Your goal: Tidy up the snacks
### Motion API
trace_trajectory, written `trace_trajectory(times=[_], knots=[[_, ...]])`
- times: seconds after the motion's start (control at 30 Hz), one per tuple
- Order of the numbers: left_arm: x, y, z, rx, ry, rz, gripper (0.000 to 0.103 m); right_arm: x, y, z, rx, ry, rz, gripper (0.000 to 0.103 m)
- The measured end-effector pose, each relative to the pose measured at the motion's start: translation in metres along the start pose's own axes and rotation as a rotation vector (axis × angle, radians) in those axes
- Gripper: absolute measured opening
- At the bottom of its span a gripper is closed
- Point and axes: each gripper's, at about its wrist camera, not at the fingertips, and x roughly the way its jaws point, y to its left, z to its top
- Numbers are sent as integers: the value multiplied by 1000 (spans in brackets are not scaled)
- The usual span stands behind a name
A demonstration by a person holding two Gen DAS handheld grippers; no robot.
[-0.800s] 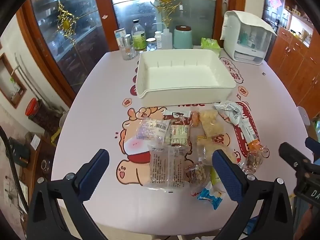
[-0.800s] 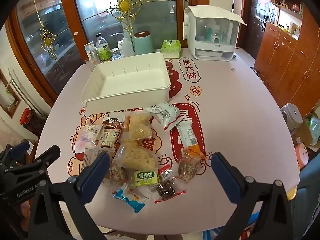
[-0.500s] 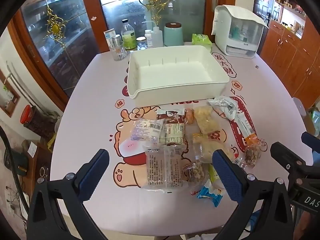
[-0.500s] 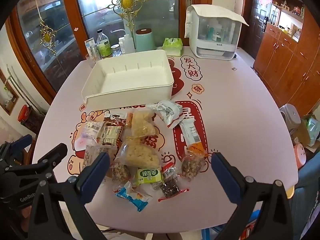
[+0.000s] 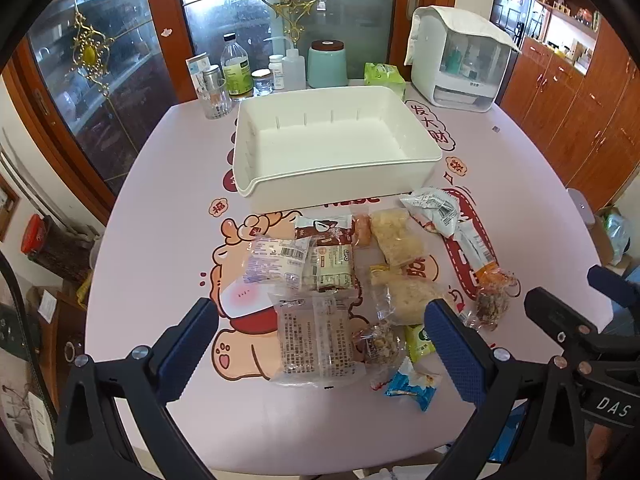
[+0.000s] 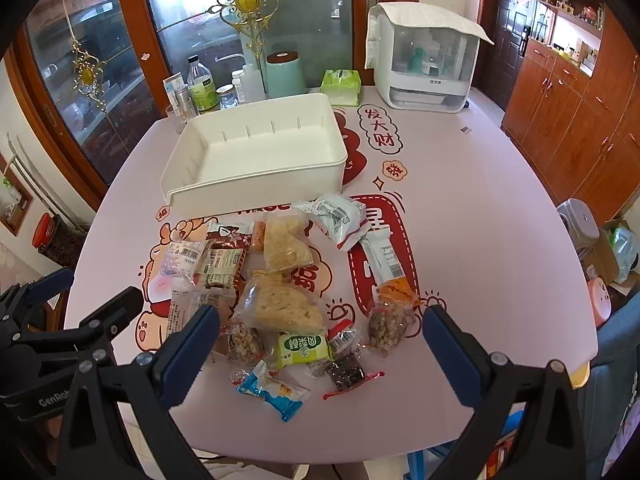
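Snacks (image 6: 280, 308) heaped beside bin (image 6: 256, 192), right tabletop (image 6: 500, 240) bare

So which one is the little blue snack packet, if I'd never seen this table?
Start at the big white bin on the pink table; the snack pile lies in front of it. At the pile's near edge, closest to the grippers, lies the blue packet. It is the only bright blue wrapper, just below the green packet.
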Motion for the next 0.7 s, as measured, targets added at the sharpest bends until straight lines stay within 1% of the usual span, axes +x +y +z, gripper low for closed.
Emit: trace_trajectory(times=[0.03,0.3,0.7], knots=[[3,-1,4,-3,3,-1,102,0,0,0,1,2,0,102],[6,4,3,-5,8,-9,102,2,2,-1,3,4,1,102],[9,6,3,16,11,13,102,4,6,-1,4,3,2,102]])
